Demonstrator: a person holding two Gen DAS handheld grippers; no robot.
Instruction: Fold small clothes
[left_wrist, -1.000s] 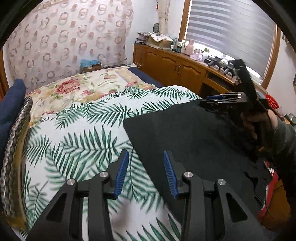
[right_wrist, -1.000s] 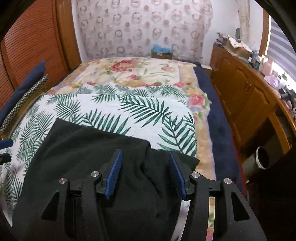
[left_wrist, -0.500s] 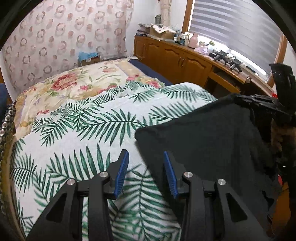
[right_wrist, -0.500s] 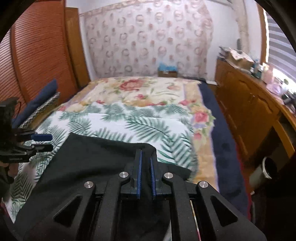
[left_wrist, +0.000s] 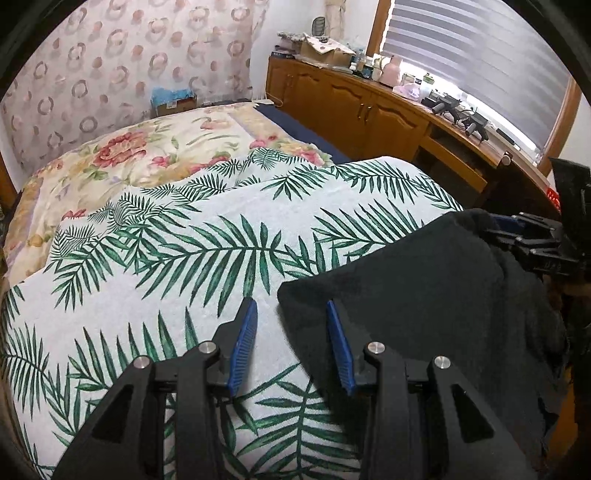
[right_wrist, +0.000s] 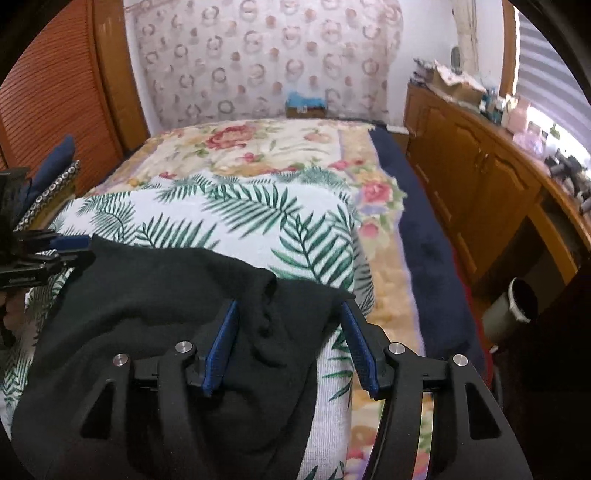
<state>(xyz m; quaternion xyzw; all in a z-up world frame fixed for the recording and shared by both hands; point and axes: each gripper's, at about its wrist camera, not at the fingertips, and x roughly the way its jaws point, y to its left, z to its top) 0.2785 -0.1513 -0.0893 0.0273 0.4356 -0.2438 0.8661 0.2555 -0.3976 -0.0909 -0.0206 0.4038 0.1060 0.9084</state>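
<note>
Two grippers over dark garment (right_wrist: 177, 295)

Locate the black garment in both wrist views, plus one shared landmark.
Left wrist: black garment fills lower right, its corner between the left gripper pads.
Right wrist: garment covers lower left and centre, a bunched fold between the opening right gripper pads.
Shared landmark: palm-leaf bedspread under the garment.
</note>
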